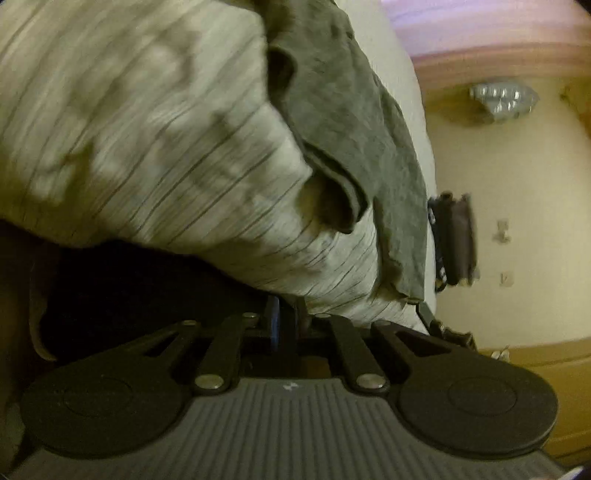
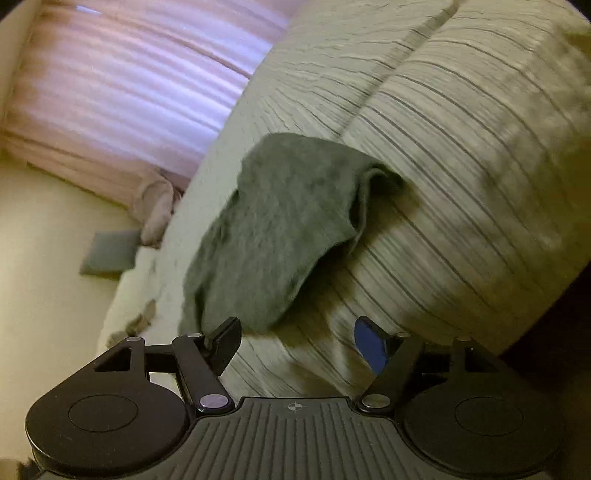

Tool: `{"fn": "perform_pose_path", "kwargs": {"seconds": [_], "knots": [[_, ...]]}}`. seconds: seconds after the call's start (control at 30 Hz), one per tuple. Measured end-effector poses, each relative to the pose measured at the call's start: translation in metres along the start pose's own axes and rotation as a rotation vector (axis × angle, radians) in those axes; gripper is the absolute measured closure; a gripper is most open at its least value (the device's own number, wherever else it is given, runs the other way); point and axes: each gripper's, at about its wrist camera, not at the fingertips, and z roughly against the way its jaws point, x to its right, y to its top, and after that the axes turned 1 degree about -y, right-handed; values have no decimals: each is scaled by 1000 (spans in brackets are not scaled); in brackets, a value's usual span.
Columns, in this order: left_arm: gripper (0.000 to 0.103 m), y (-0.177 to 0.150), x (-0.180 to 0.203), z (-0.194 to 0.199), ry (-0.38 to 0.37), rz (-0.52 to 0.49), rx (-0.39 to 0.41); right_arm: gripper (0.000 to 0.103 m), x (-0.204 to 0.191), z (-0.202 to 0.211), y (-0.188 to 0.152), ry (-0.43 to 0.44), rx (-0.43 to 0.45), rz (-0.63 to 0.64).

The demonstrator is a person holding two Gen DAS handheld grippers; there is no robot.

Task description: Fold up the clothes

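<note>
Left wrist view first: right up close is the left claw [image 1: 283, 314], fingers pressed nearly together with just a thin slit between them. Their tips sit at the lower edge of the striped bedding [image 1: 166, 147], and whether they've pinched any fabric I can't tell, it's dark down there. One grey-green garment [image 1: 343, 122] lies crumpled on top of the bedding, running along its right-hand edge, one hem curled into a little pocket. Past that edge there's open pale floor [image 1: 517, 206], with one dark bag-like thing [image 1: 456, 240] just beside the bed and one shiny clear cluster [image 1: 504, 98] farther off, too blurry to name. A pinkish curtain [image 1: 480, 26] hangs at the top.

Right wrist view: the right claw [image 2: 301, 345] is nearest, spread wide and holding nothing. Its black finger [image 2: 225, 345] is just under the garment's lower corner, the blue-padded one [image 2: 371, 347] is over bare bedding. Same single garment [image 2: 280, 229] is draped over the bed's edge, one fold open on its right side. Lots of free bedding to the right. On the floor to the left: one flat grey pad [image 2: 110, 253], near the bunched curtain bottom.
</note>
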Motion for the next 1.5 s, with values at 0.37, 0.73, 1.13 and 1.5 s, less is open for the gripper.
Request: {"fn": "perform_pose_path", "kwargs": {"seconds": [0.37,0.73,1.13,1.5], "knots": [[78,45,49,59,195,-311,301,32,-54,-8,4,-24,-11,358],[76,167,84,21,341,-545,272,48,-41,-24,139,-116,104,256],[61,305,61,-132,303,-554,77,48,-27,-208,225,59,-164,228],[98,314,85,-149,234,-700,96,99,-70,-253,225,35,-209,507]]}}
